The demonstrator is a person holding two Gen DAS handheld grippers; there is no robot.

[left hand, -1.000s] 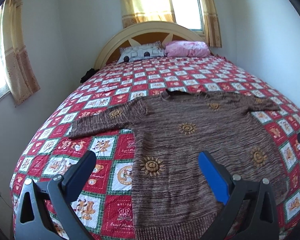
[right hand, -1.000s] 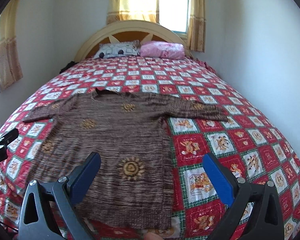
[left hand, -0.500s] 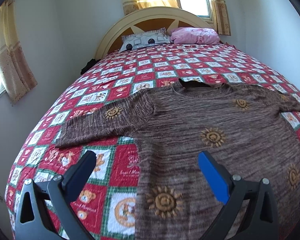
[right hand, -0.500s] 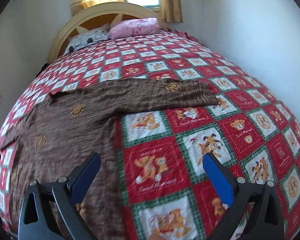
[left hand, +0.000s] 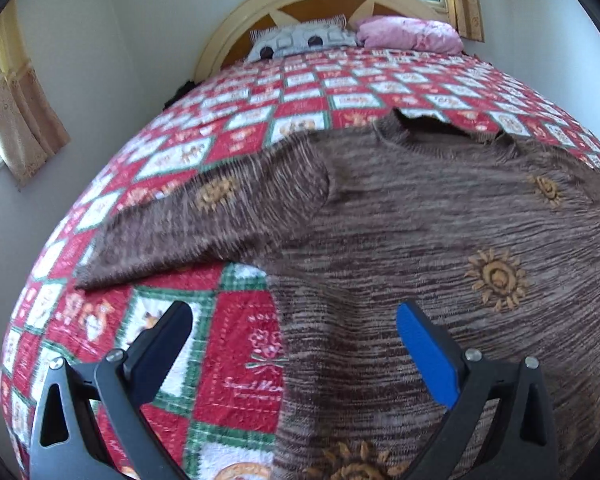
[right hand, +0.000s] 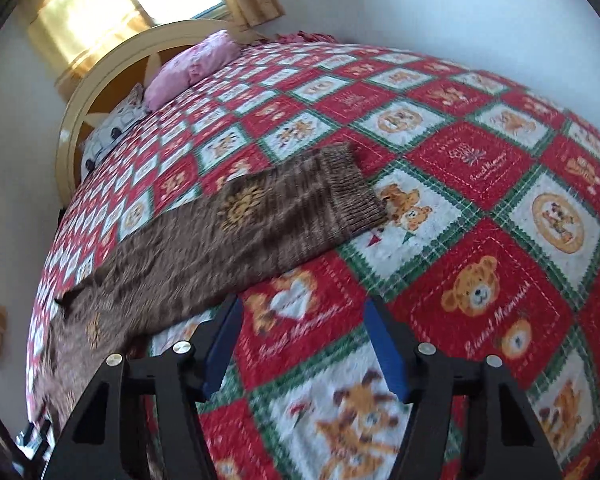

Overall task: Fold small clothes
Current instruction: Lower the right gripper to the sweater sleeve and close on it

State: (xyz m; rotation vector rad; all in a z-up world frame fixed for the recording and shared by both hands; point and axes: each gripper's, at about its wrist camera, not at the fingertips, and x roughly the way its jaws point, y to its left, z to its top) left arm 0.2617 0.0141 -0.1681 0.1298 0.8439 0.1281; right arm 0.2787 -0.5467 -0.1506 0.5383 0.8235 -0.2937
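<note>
Right gripper (right hand: 302, 344) closing on nothing, sleeve (right hand: 284, 216) ahead; left gripper (left hand: 292, 340) spread over sweater (left hand: 420, 232). Risk: pinching bedspread (right hand: 480, 160) too, dragging folds askew.

The quilt (right hand: 480, 152) on the bed carries stitched white script on its red squares, legible as "Sweet Memories" around the teddy-bear motifs in the right wrist view and partly legible, as "Sweet Mem", in the left wrist view.

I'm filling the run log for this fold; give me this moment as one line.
stage: approach | sweater: flat on quilt | left claw: open, empty | right claw: closing, empty
</note>
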